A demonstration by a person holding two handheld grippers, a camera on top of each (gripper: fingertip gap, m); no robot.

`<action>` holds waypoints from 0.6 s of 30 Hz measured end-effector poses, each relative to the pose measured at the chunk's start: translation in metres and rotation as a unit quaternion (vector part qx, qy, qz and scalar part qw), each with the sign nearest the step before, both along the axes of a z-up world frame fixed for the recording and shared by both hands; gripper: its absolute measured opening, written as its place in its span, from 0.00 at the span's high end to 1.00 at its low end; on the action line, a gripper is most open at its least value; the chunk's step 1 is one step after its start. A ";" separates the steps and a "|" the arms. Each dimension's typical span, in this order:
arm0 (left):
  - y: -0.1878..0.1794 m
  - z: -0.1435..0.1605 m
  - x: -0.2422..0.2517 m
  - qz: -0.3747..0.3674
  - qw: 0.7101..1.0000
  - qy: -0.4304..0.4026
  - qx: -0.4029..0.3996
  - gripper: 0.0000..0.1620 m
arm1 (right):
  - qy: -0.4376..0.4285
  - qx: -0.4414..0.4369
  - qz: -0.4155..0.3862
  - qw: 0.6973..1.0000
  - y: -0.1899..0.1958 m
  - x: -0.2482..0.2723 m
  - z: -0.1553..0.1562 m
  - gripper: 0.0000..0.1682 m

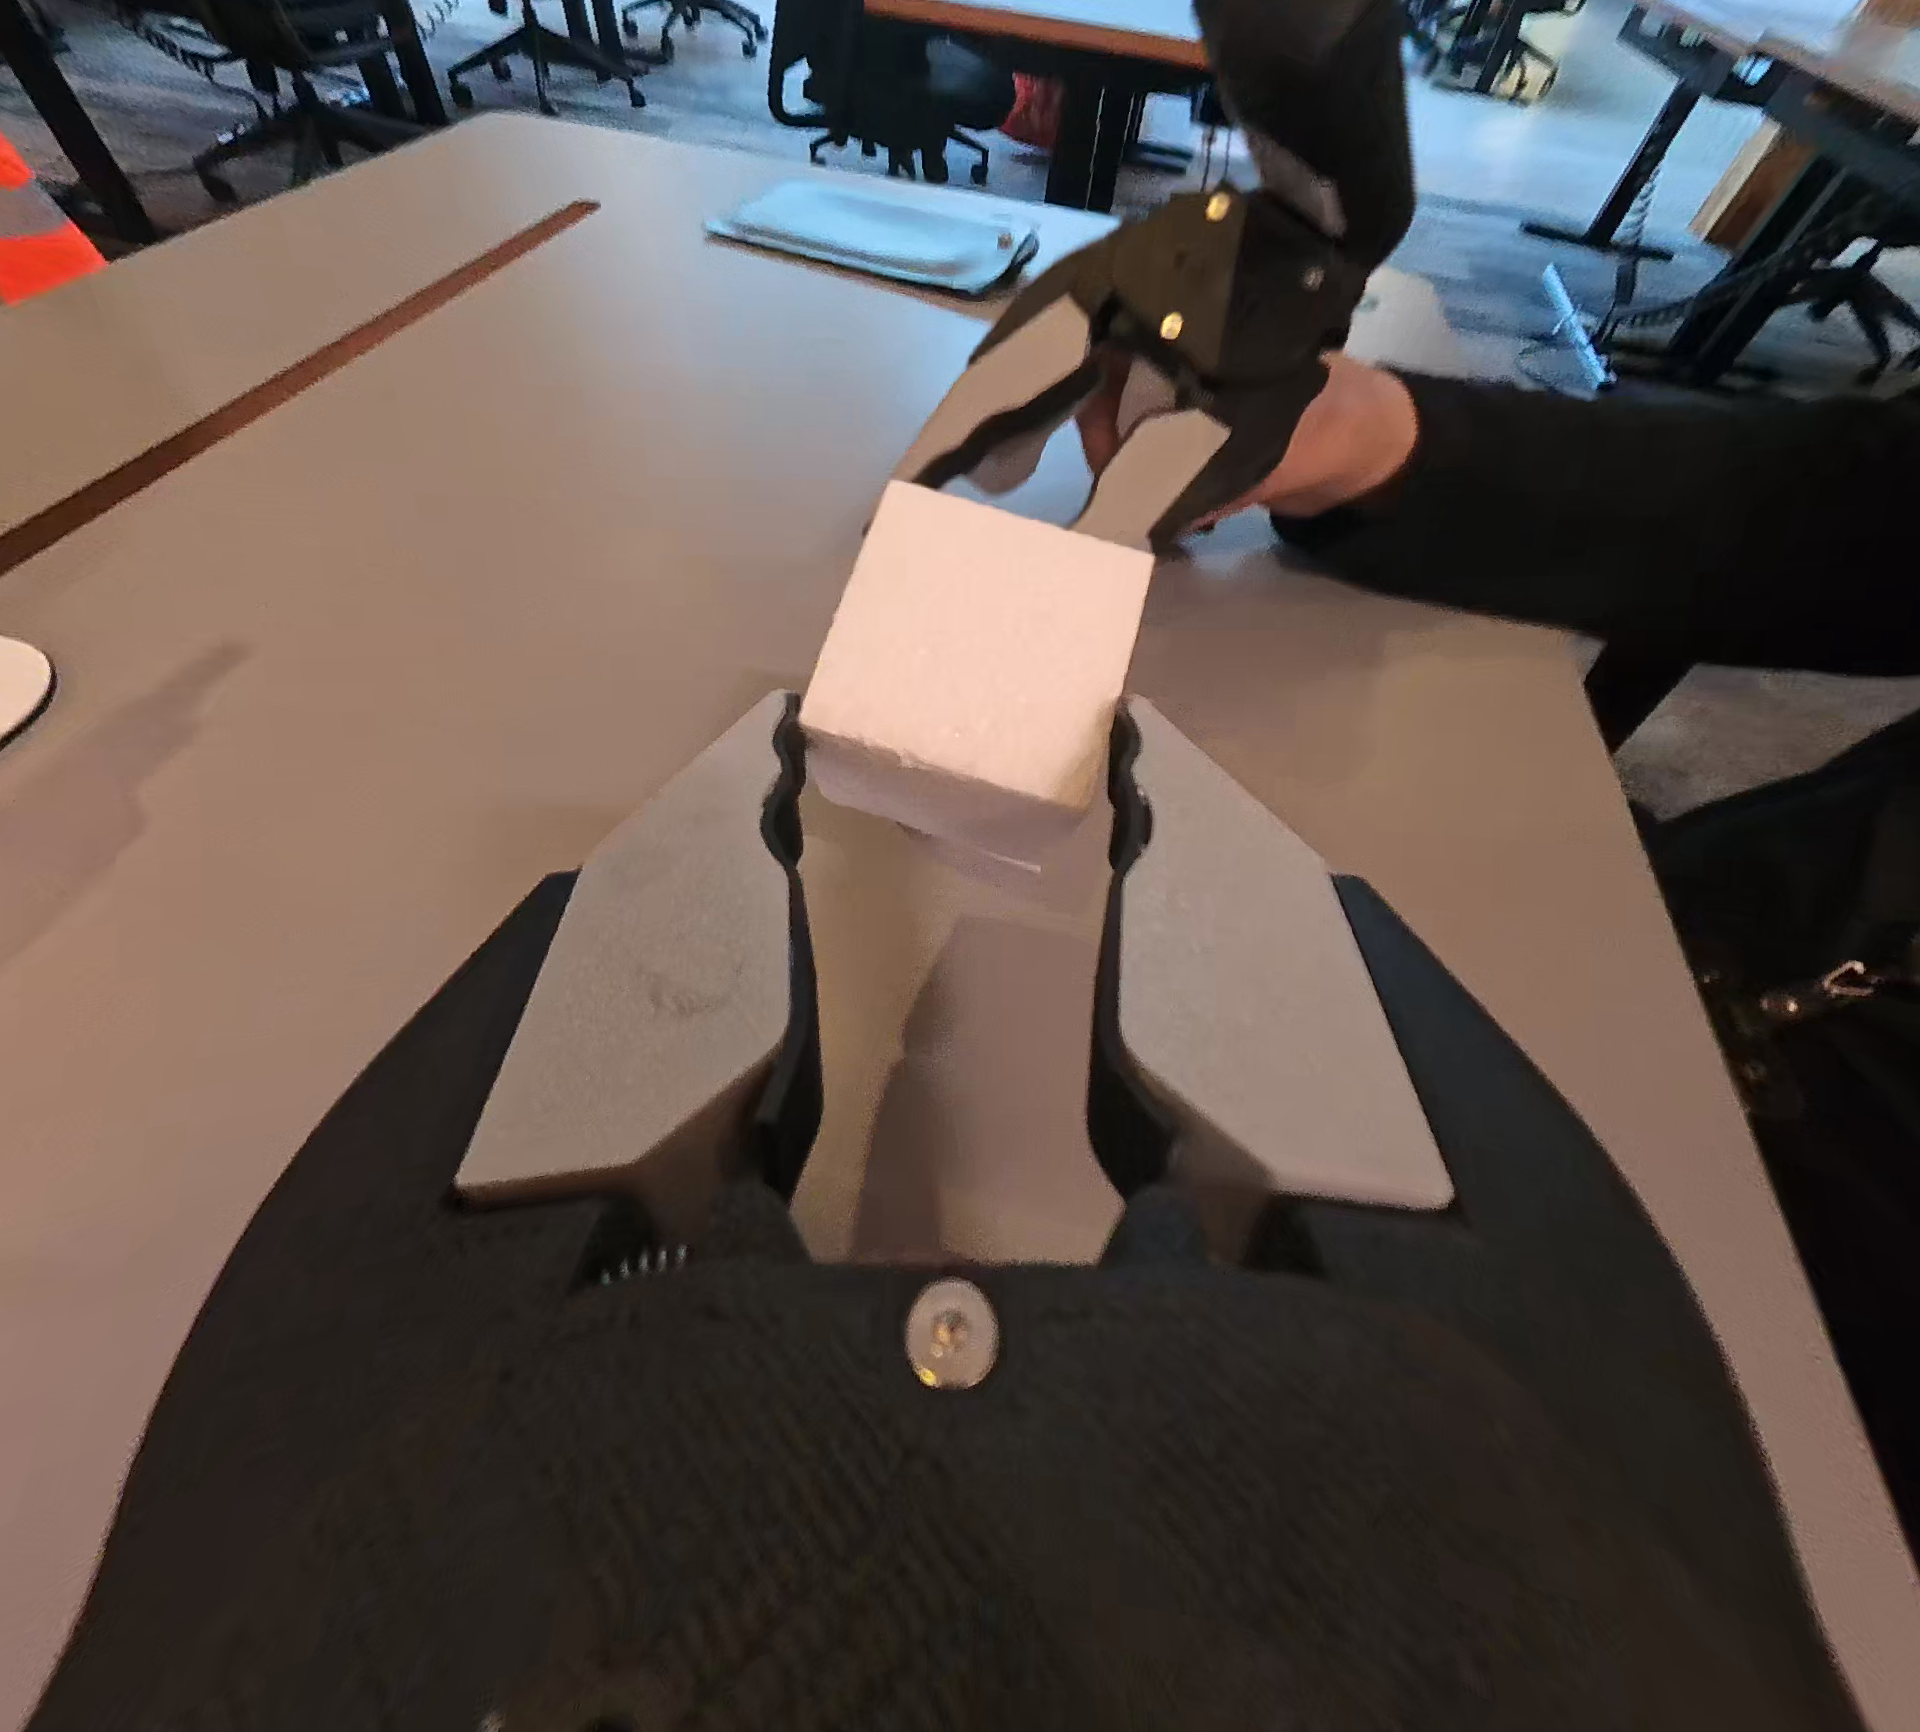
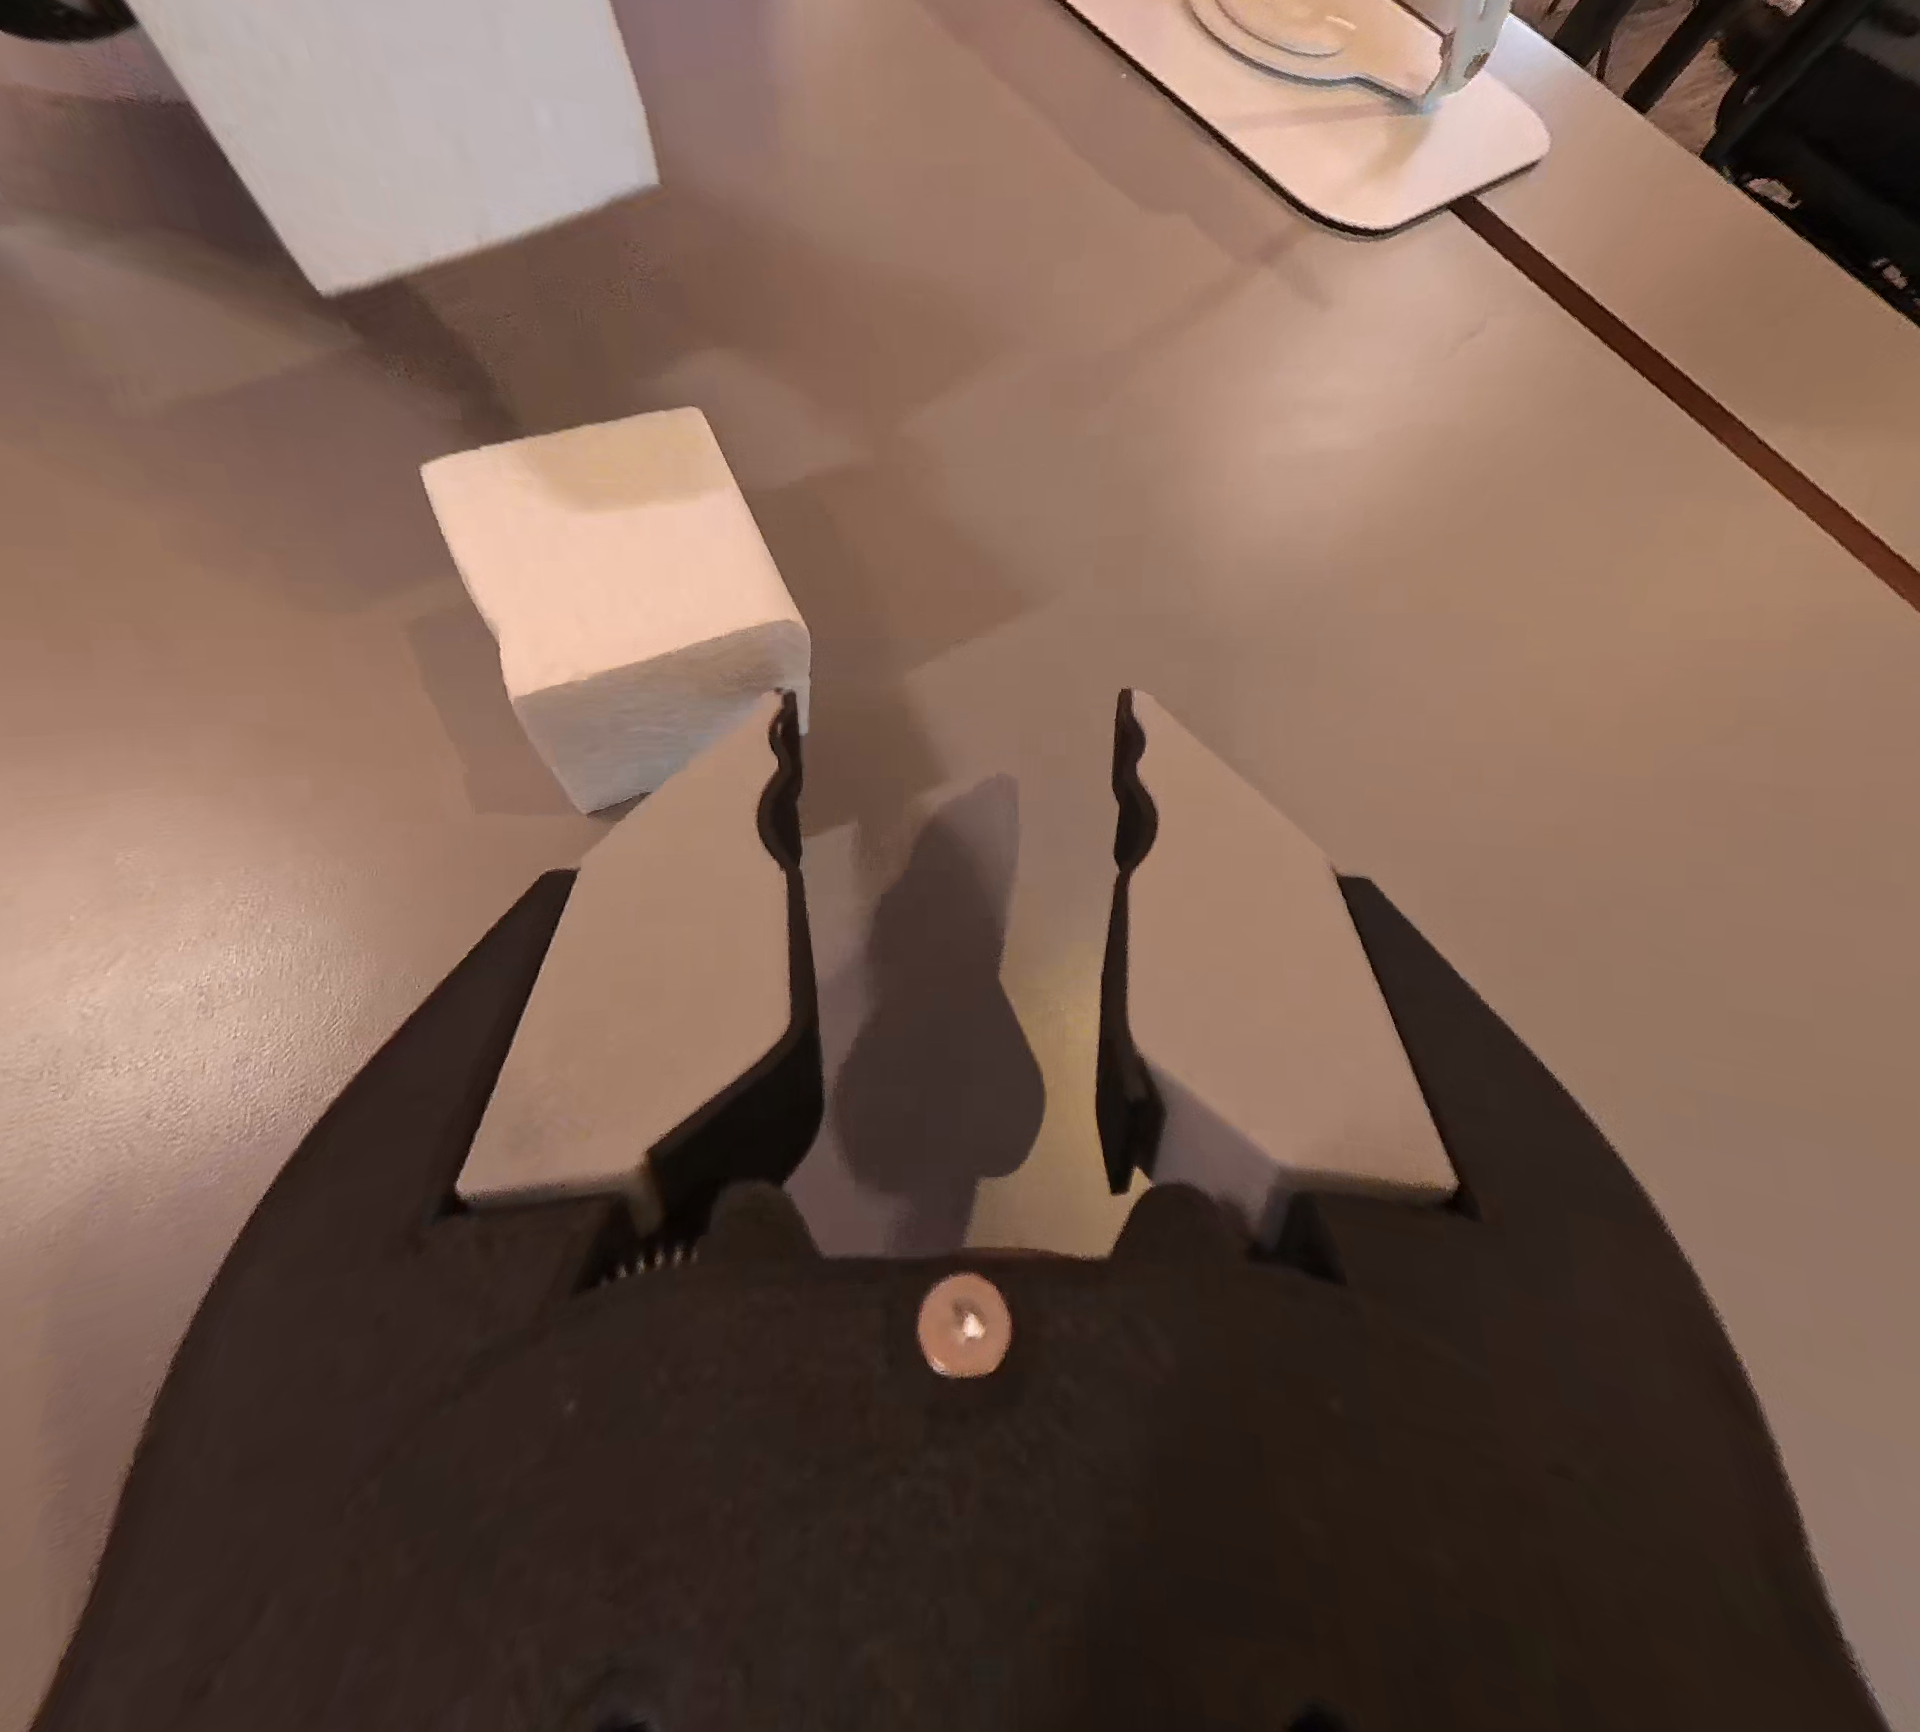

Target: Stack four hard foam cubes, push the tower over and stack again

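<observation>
On the table (image 2: pixel 1351 643), a foam cube (image 2: pixel 613 602) lies before-left of the right hand-held gripper (image 2: pixel 956 726).

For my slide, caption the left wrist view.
Left gripper holds a foam cube above the table; right gripper waits behind.

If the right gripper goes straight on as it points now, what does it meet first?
Probably bare table: the open right gripper points past the foam cube, which sits just left of its line. Depth is unclear.
</observation>
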State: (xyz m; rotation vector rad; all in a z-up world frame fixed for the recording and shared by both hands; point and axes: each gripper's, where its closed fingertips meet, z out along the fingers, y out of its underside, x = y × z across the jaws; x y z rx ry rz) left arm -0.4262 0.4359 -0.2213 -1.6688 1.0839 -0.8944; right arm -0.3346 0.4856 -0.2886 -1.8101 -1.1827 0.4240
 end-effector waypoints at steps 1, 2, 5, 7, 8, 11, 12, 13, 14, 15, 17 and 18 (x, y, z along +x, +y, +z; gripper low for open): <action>0.001 0.004 0.002 0.003 1.000 -0.008 0.000 0.65 | -0.002 -0.001 -0.002 1.000 0.000 -0.002 -0.002 0.65; 0.003 0.006 0.004 0.009 1.000 -0.010 -0.002 0.65 | -0.004 -0.001 -0.005 1.000 0.001 -0.003 -0.004 0.65; 0.002 0.007 0.015 0.003 1.000 -0.006 -0.016 0.65 | -0.016 0.006 -0.018 1.000 0.005 -0.005 -0.006 0.65; 0.001 0.006 0.024 0.002 1.000 0.004 -0.019 0.65 | -0.017 0.013 -0.018 1.000 0.006 -0.006 -0.005 0.65; 0.002 0.004 0.028 0.006 1.000 0.012 -0.020 0.65 | -0.018 0.014 -0.018 1.000 0.006 -0.005 -0.005 0.65; 0.004 -0.003 0.037 0.019 0.999 0.039 -0.023 0.65 | -0.019 0.018 -0.026 0.999 0.009 0.000 -0.004 0.65; 0.004 -0.005 0.040 0.021 0.998 0.048 -0.023 0.65 | -0.018 0.018 -0.031 0.999 0.011 0.003 -0.003 0.65; 0.005 -0.008 0.042 0.024 0.998 0.058 -0.021 0.65 | -0.014 0.018 -0.036 0.999 0.013 0.006 -0.002 0.65; 0.006 -0.010 0.043 0.029 0.997 0.068 -0.019 0.65 | -0.009 0.016 -0.041 0.999 0.015 0.008 0.000 0.65; 0.007 -0.013 0.044 0.032 0.996 0.076 -0.018 0.65 | -0.001 0.014 -0.047 0.999 0.016 0.010 0.002 0.65; 0.007 -0.015 0.047 0.038 0.995 0.085 -0.021 0.65 | 0.012 0.009 -0.055 0.998 0.019 0.013 0.005 0.66; 0.009 -0.016 0.047 0.047 0.995 0.090 -0.022 0.65 | 0.016 0.007 -0.058 0.998 0.020 0.015 0.006 0.66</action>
